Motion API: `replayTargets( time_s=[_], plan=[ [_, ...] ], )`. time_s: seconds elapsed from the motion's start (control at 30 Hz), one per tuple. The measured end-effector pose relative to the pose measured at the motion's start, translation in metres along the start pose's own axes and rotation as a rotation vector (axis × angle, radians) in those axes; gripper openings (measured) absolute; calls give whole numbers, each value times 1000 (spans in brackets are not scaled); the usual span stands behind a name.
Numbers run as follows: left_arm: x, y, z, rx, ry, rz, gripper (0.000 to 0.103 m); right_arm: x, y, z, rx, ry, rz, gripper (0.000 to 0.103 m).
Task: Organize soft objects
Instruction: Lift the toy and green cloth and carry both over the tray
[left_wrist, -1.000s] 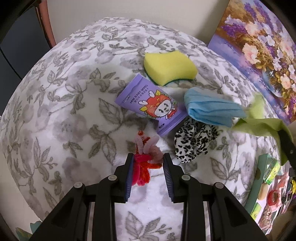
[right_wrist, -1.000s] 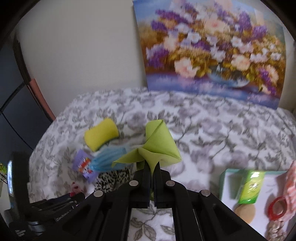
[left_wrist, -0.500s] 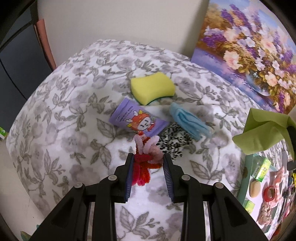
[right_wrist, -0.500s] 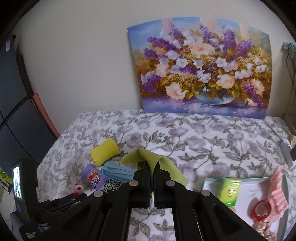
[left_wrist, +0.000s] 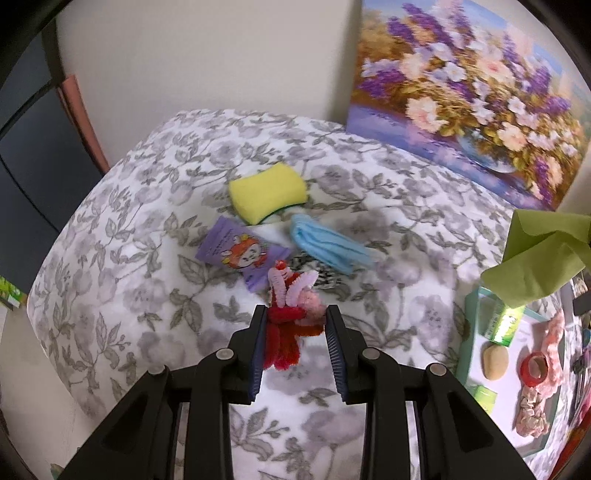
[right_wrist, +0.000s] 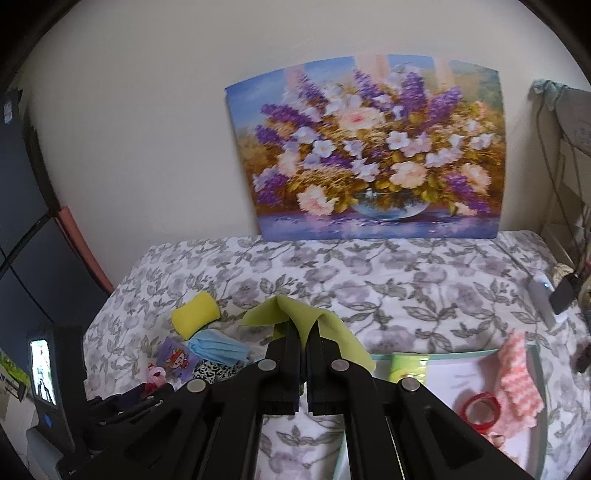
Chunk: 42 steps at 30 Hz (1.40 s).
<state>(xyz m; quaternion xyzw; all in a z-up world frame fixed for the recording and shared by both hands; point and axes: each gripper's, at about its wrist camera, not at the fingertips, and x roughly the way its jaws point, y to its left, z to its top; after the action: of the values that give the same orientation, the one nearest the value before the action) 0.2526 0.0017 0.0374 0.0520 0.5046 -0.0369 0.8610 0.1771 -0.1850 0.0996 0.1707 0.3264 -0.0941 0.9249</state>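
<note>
Both loads have risen off the floral bedcover since the earlier frames. Left of the teal tray, the left gripper holds the red-and-pink pipe-cleaner toy pinched between narrow jaws, now clear of the purple packet and leopard scrunchie. Above the tray's near corner, the right gripper, jaws fully closed, carries the green cloth, which previously hung beside the blue mask. Judgement: both items are in transit toward the tray; sponge, packet, mask and scrunchie remain unsorted.
</note>
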Motion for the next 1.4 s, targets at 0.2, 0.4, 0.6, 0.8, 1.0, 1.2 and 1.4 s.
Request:
replayTargets(
  time_s=[0.2, 0.4, 0.6, 0.8, 1.0, 1.2, 1.4],
  plan=[
    [-15, -29, -6, 64, -28, -11, 32, -26, -24, 6, 32, -29, -30, 2],
    [-29, -65, -16, 130, -49, -36, 32, -40, -47, 5, 35, -19, -96, 2],
    [-38, -103, -29, 202, -61, -56, 32, -50, -83, 0, 76, 17, -151, 2],
    [-43, -142, -44, 284, -59, -93, 32, -60, -115, -4, 131, 47, -182, 2],
    [-39, -179, -60, 375, -40, -119, 32, -54, -138, -15, 170, 108, -195, 2],
    [-21, -208, -76, 453, 5, -133, 32, -19, -160, -38, 224, 242, -199, 2],
    [3, -223, -84, 492, 41, -124, 32, 9, -174, -60, 247, 338, -211, 2]
  ],
)
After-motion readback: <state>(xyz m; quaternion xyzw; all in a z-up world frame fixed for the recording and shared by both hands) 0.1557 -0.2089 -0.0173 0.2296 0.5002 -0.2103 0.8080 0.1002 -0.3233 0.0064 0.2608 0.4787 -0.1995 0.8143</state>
